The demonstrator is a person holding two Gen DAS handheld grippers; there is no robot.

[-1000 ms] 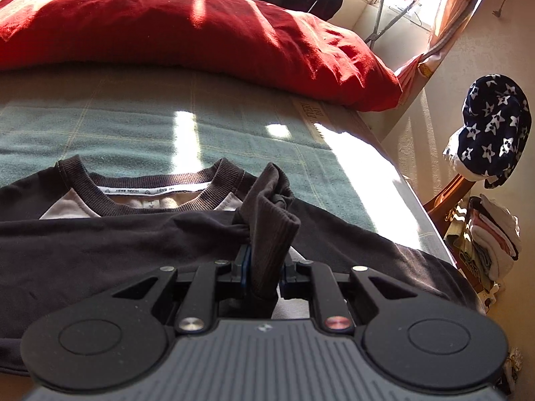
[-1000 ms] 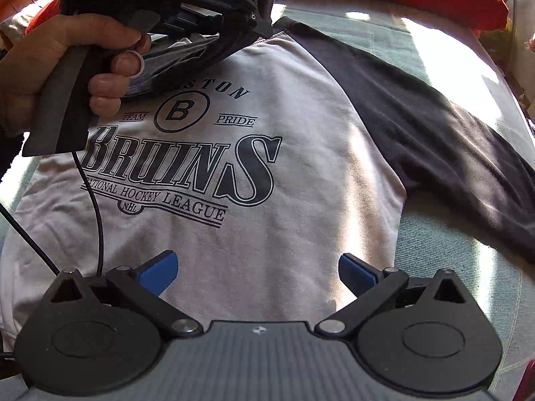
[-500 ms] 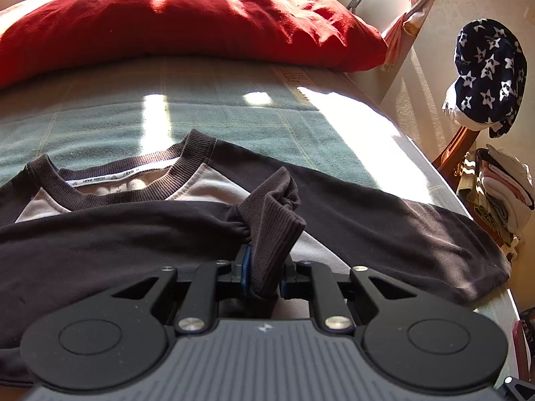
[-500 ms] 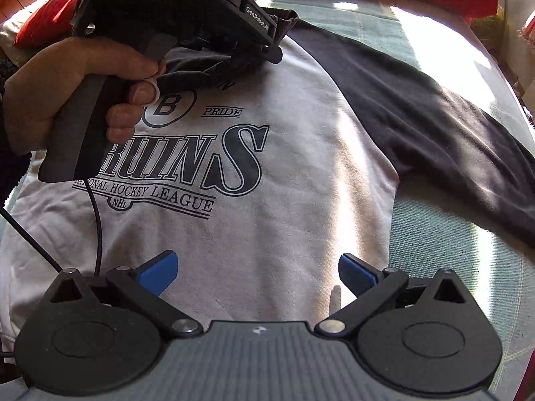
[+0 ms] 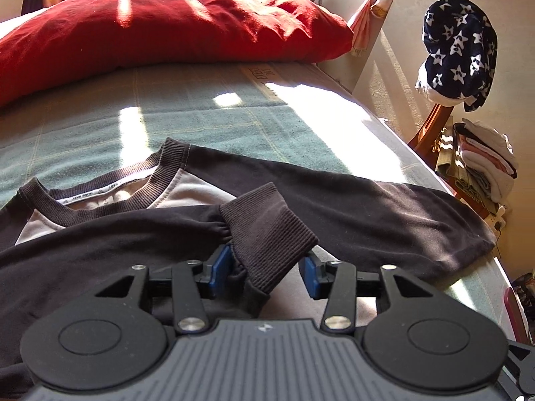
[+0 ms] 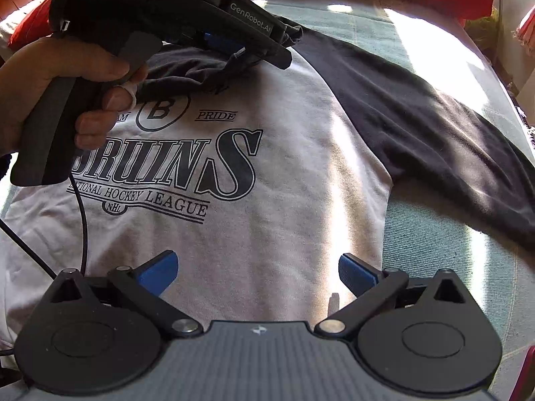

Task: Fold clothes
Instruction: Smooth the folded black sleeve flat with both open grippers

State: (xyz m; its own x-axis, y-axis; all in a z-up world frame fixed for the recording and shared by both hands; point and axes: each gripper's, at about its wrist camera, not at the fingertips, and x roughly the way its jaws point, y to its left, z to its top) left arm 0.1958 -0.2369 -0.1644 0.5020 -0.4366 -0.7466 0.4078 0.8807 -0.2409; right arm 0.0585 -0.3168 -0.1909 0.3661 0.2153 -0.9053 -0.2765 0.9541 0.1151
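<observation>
Here the shirt (image 6: 284, 173), white-bodied with dark sleeves and a hockey print, lies flat on the bed (image 5: 207, 123) below a red pillow (image 5: 167, 30). The left tool (image 5: 264, 267) has its jaws opening, with the ribbed cuff (image 5: 267, 230) of the folded-in sleeve lying loose between the blue pads, touching the left one only. The right tool (image 6: 257, 267) hovers over the shirt's lower body, jaws spread wide and holding nothing.
</observation>
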